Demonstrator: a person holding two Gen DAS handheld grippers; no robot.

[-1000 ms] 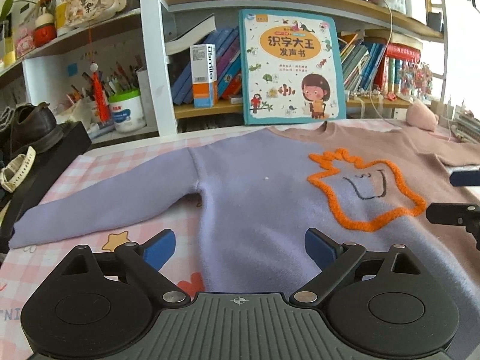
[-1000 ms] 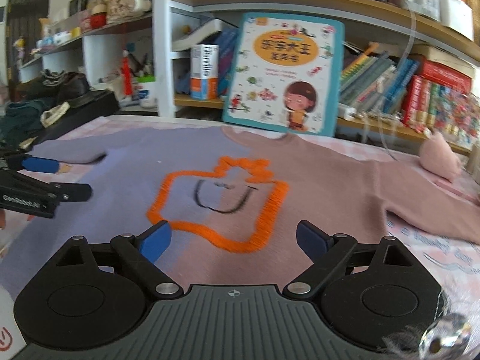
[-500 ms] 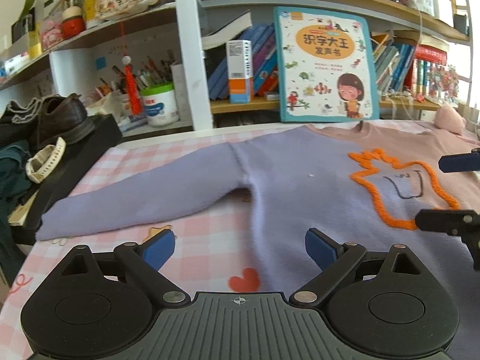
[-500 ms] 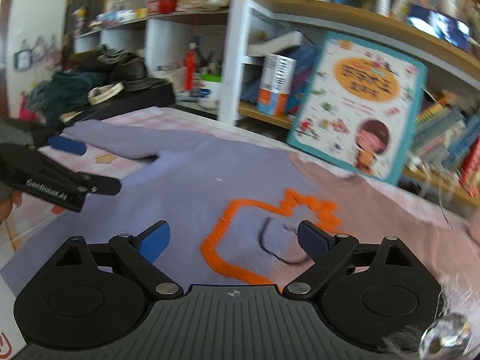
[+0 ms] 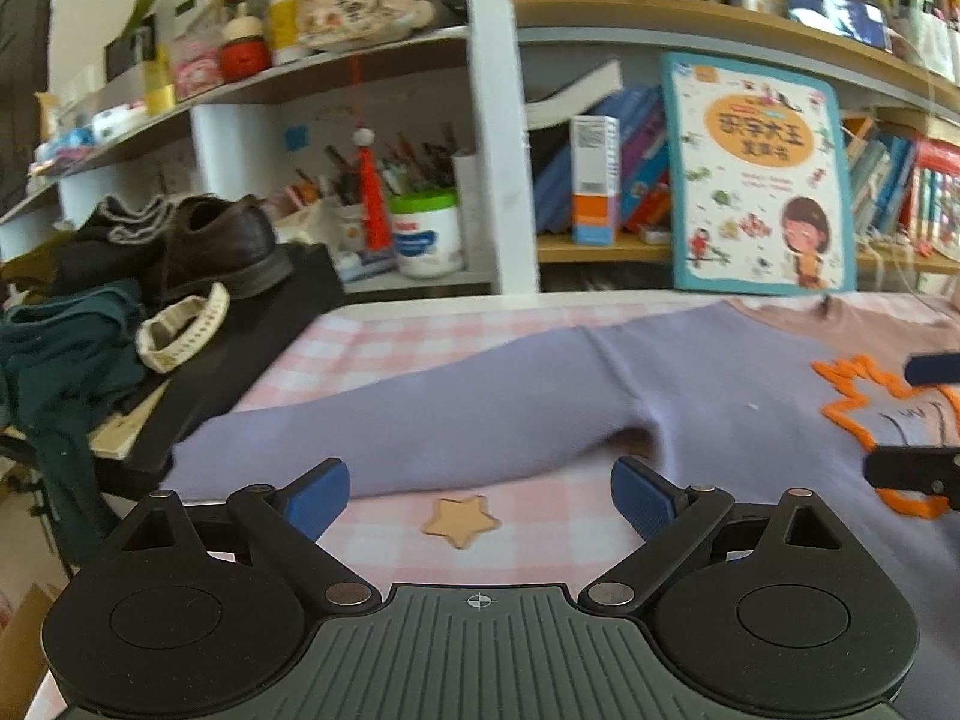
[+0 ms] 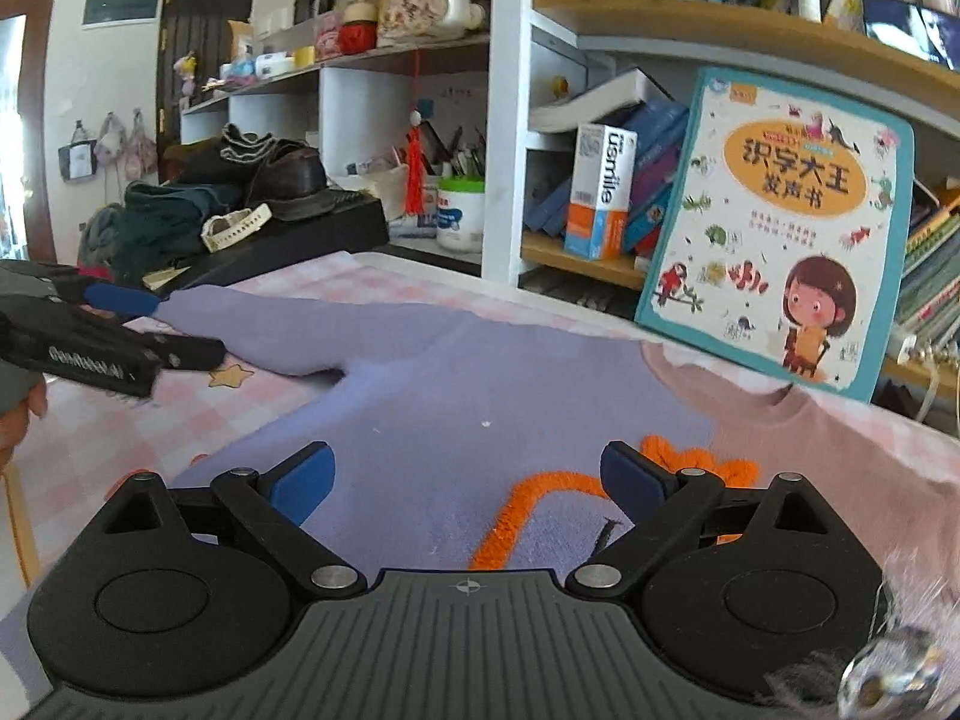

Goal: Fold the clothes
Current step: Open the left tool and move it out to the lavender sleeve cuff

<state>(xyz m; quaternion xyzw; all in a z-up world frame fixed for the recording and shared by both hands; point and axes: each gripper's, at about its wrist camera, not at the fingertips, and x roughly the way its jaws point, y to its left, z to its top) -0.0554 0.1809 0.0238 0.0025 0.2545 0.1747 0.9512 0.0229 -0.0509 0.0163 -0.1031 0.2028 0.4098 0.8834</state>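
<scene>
1. The sweater (image 5: 690, 396) is lying flat, front up, across the pink checked tabletop (image 5: 540, 516), its collar pointing toward the back edge by the bookshelf (image 6: 600, 264).
2. Its lilac sleeve (image 5: 390, 420) is stretching out toward the table's left edge, the cuff ending beside a black box (image 5: 240, 360) carrying a brown shoe (image 5: 222, 246).
3. The left gripper (image 5: 477, 495) is hanging over the checked cloth just in front of that sleeve, jaws spread wide, gripping nothing, a star print (image 5: 459, 519) showing between them.
4. The right gripper (image 6: 465, 480) is hovering over the lilac chest, jaws gaping too and empty, the orange outline (image 6: 540, 498) sitting just beside its right pad.
5. A picture book (image 6: 774, 240) is leaning upright at the back edge, just behind the collar.
</scene>
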